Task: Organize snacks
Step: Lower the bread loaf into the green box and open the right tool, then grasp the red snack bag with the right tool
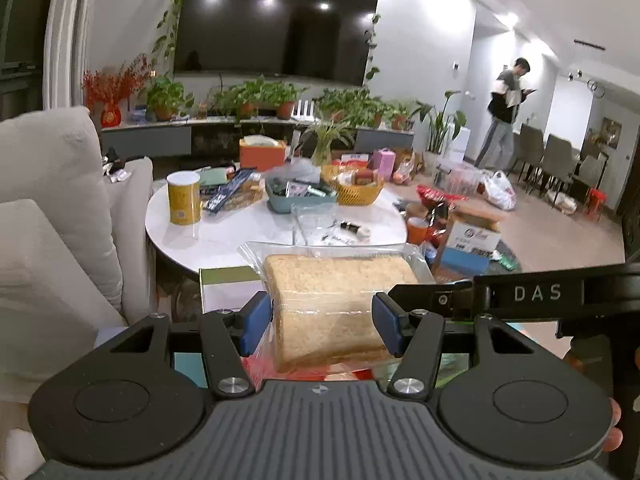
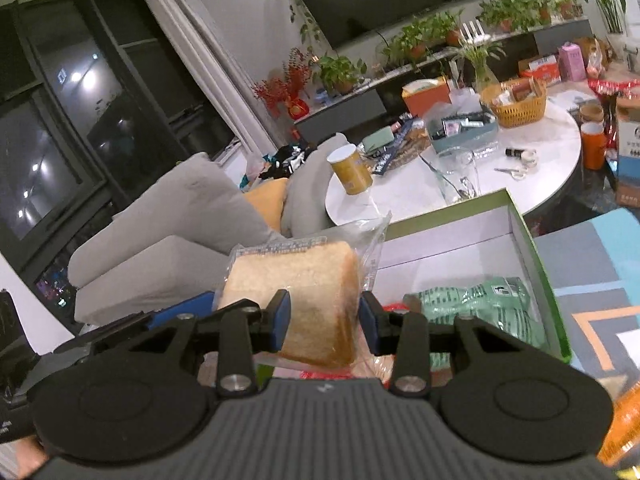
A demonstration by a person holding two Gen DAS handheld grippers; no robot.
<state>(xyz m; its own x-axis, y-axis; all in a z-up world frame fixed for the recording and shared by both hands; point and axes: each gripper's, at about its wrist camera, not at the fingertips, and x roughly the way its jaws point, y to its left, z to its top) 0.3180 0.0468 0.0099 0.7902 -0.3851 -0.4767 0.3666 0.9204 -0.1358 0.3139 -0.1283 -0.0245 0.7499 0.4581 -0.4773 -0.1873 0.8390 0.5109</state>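
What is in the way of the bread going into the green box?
Nothing visible blocks it. The bagged bread, gripped by both the right gripper and the left gripper, hangs beside the open green box. A green packet lies inside, but the white floor behind it looks bare.

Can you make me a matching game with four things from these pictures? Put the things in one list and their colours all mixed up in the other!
Things:
1. snack can
2. woven basket
3. tray of small packets
4. snack bag in the open box

Colours:
A. green
B. yellow with a white lid
C. orange-yellow
D. blue-grey

Right pairs: 1-B, 2-C, 3-D, 4-A
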